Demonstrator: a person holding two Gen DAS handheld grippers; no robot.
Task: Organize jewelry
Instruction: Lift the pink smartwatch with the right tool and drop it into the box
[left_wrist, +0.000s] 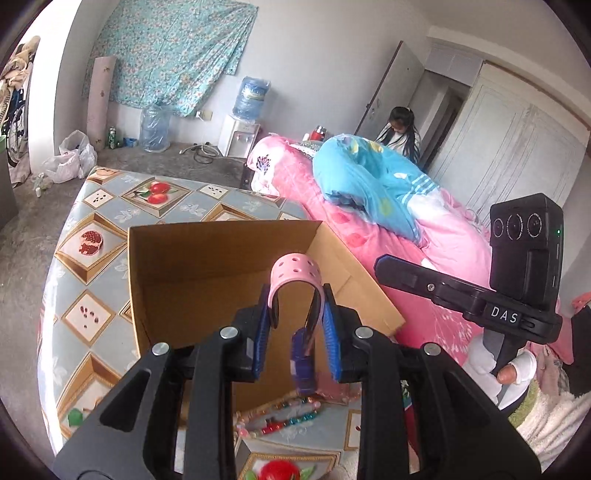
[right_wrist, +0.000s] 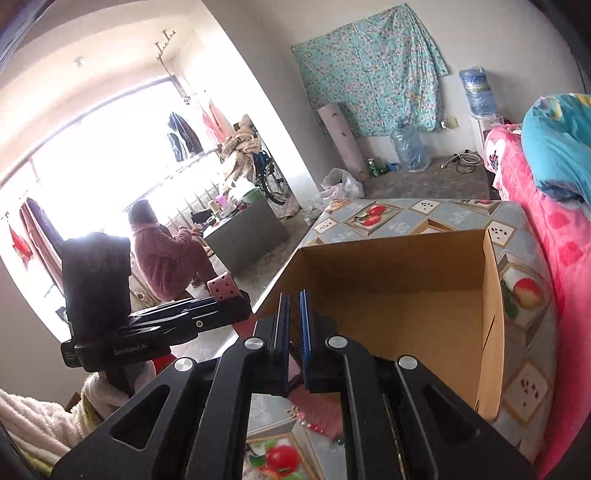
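Note:
A pink perforated strap (left_wrist: 295, 267) arches between the pads of my left gripper (left_wrist: 297, 295), which is shut on it. A purple piece (left_wrist: 303, 365) hangs from the strap. The gripper is raised in front of an open, empty-looking cardboard box (left_wrist: 207, 266). Beaded bracelets (left_wrist: 280, 421) lie on the table below. My right gripper (right_wrist: 294, 299) is shut, its pads nearly touching, with a thin dark cord (right_wrist: 294, 382) hanging under them and something pink and blurred beneath. It faces the box (right_wrist: 388, 295). Each wrist view shows the other gripper: the right gripper (left_wrist: 384, 264) and the left gripper (right_wrist: 240, 297) with the strap (right_wrist: 221, 286).
The box stands on a table with a fruit-patterned cloth (left_wrist: 92, 280). A bed with pink bedding (left_wrist: 369, 236) runs along the table's right side. One person (left_wrist: 400, 129) sits behind the bed, another (right_wrist: 162, 251) sits by the window. Water bottles and bags line the far wall.

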